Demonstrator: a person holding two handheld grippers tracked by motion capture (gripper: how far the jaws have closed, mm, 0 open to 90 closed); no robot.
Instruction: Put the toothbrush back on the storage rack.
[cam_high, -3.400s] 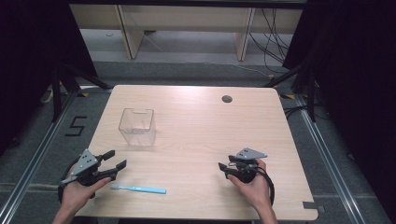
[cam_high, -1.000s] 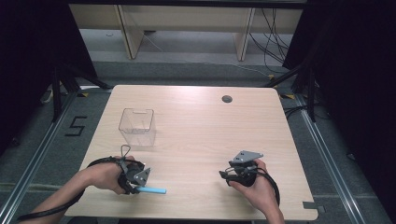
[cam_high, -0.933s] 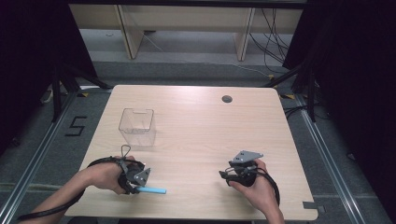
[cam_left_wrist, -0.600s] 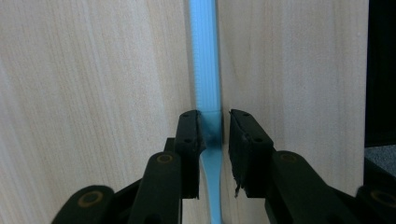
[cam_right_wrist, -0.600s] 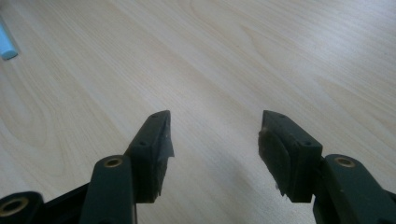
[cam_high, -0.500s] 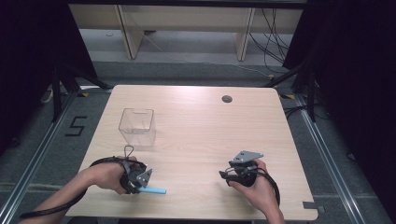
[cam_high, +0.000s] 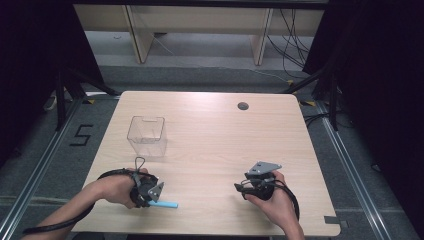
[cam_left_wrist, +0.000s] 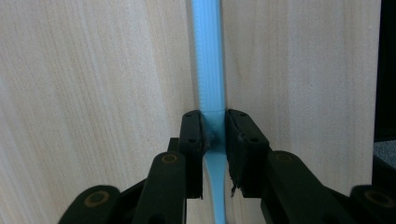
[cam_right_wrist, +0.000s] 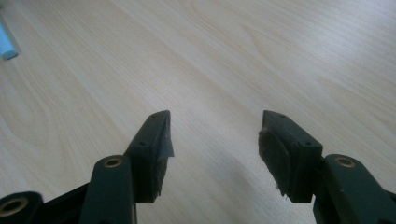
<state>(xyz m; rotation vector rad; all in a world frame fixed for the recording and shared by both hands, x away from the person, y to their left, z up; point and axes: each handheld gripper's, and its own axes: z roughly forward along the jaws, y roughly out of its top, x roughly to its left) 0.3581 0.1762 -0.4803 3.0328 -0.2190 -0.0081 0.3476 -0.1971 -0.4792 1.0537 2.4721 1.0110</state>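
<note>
High view: pale wooden desk, seen from above, with a person's two forearms coming in from the bottom edge. Left gripper low over the near left part of the desk, held in the left hand, cable looped behind it. Light blue flat plastic tool on the desk surface, one end poking out to the right of that gripper. Left gripper view: same blue tool running straight away between the two black jaws, both pads pressed against its sides where the broad ribbed part narrows to a thinner stem; jaws just closing inward, now clamped on the tool. Clear plastic box upright on the desk, farther back from the left gripper and apart from it. Small dark round grommet near the far edge of the desk. Right gripper held in the right hand over the near right part, well apart from the tool. Right gripper view: jaws wide apart, nothing between them, bare wood below, one blue end of the tool at the far upper left.
</note>
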